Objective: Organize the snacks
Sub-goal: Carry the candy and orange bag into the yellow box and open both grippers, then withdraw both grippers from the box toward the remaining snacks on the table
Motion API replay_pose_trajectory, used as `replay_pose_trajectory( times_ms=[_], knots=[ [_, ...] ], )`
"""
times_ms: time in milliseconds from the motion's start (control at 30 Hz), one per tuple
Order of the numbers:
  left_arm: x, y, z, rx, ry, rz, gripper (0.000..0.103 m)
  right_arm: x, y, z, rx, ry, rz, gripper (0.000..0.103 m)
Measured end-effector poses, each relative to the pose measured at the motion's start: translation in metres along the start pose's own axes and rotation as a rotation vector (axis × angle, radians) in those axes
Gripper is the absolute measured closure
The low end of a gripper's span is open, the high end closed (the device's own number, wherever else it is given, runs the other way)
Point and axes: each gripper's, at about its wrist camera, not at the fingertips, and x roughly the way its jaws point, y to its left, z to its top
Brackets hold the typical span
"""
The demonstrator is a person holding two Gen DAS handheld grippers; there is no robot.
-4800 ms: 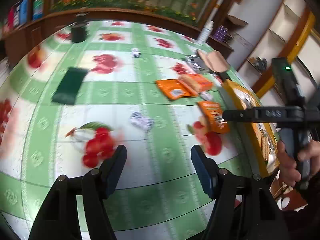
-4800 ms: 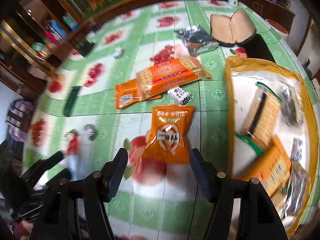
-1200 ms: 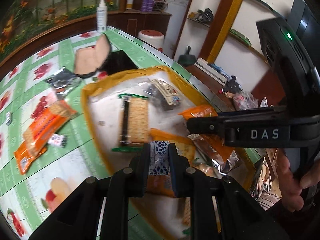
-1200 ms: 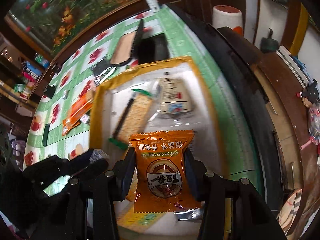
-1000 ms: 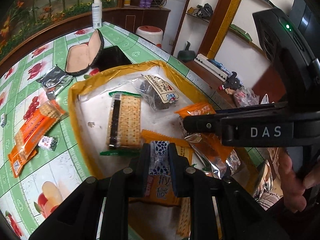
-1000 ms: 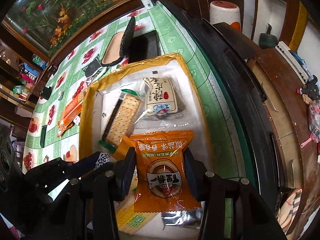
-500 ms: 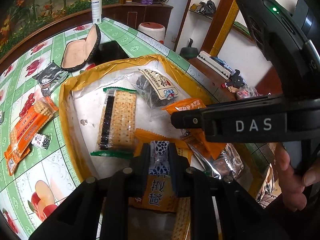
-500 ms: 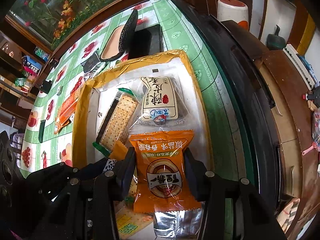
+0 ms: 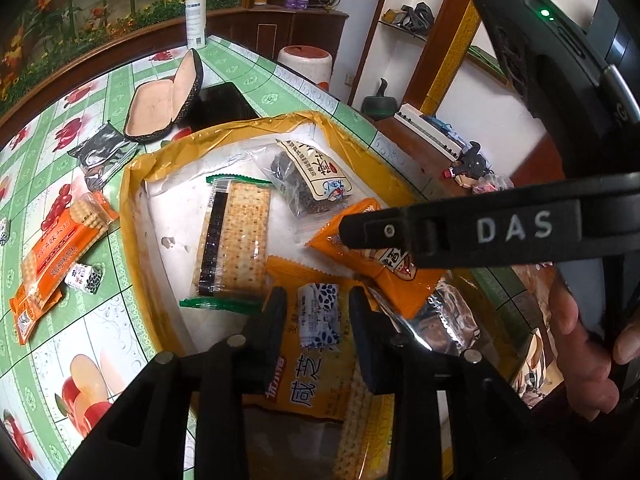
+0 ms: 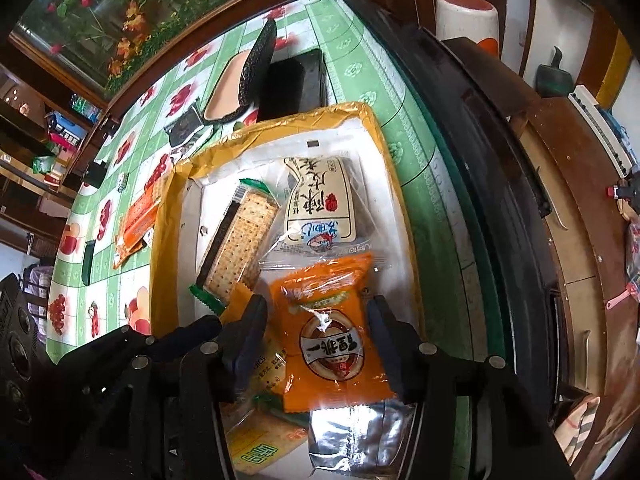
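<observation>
Both grippers hung over the yellow-rimmed tray (image 9: 132,216) on the green checked bench (image 9: 120,288), pointing steeply down.

Left gripper (image 9: 318,316): fingers (image 9: 272,320) had just been opening and stood a little apart, with the small blue-and-white candy (image 9: 319,316) between them, gaps visible on both sides, pads not pressing. The candy lay on a yellow cracker pack (image 9: 308,392) in the near end of the tray.

Right gripper (image 10: 316,328): fingers had just been opening too, now apart on either side of the orange snack pouch (image 10: 332,336). The pouch sat tilted in the tray, clear of both pads, partly over a silver foil pack (image 10: 356,436). In the left view the right gripper (image 9: 348,232) crossed above that pouch, with a hand (image 9: 588,364) on its handle.

Also in the tray: a cracker sleeve with green ends (image 9: 236,240) and a clear bag of dark snack with a cream label (image 9: 312,180), just beside each other at the far end.

On the bench outside the tray: an orange biscuit pack (image 9: 60,248) with a second small candy (image 9: 84,278) touching it, a foil wrapper (image 9: 100,152), an open glasses case (image 9: 164,100), a black phone (image 9: 220,104), and a white spray bottle (image 9: 196,20) at the far edge.
</observation>
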Motion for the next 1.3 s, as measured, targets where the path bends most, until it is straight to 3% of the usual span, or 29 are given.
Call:
replay_pose_trajectory(
  times_ms=[133, 567, 1033, 1300],
  knots=[
    [-0.005, 0.002, 0.0, -0.01, -0.011, -0.009, 0.067, -0.009, 0.001, -0.001, 0.009, -0.026, 0.004, 0.047],
    [-0.028, 0.018, -0.004, -0.032, -0.05, -0.013, 0.066, -0.019, 0.017, -0.011, 0.018, -0.061, 0.013, 0.047],
    [-0.062, 0.068, -0.028, -0.114, -0.081, 0.017, 0.066, -0.006, 0.078, -0.023, -0.068, -0.051, 0.026, 0.047],
    [-0.088, 0.117, -0.052, -0.213, -0.11, 0.053, 0.065, 0.001, 0.121, -0.033, -0.136, -0.046, 0.04, 0.047]
  ],
)
